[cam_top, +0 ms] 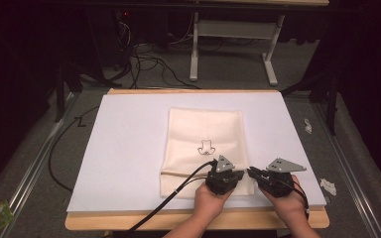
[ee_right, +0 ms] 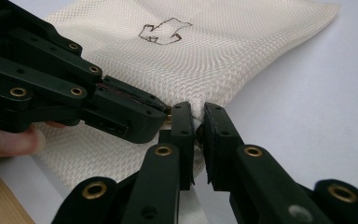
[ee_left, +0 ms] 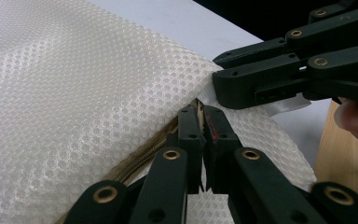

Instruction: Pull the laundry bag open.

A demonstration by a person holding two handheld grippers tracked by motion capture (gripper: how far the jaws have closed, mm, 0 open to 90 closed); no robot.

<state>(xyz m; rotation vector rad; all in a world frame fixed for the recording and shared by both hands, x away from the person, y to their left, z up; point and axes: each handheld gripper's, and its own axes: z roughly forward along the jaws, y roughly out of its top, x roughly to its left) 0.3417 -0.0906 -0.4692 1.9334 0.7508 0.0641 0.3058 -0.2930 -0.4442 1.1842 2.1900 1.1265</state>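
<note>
Cream mesh bag (cam_top: 203,148) lies flat mid-table on white sheet (cam_top: 124,148). Left gripper (ee_left: 203,116) clamped on zipper (ee_left: 144,151) end at bag's near right corner. Right gripper (ee_right: 199,119) pinches same corner's mesh edge, jaws touching fabric.

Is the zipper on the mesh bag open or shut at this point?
Cannot tell for sure. The mesh bag lies flat, and its zipper looks closed along the visible stretch; both claws cover its end.

Wooden table (cam_top: 84,221) topped by a white sheet (cam_top: 129,148); cream mesh bag (cam_top: 203,134) lies flat on it, centre-near, apparently with a zipper (cam_top: 183,173) along its near edge.
</note>
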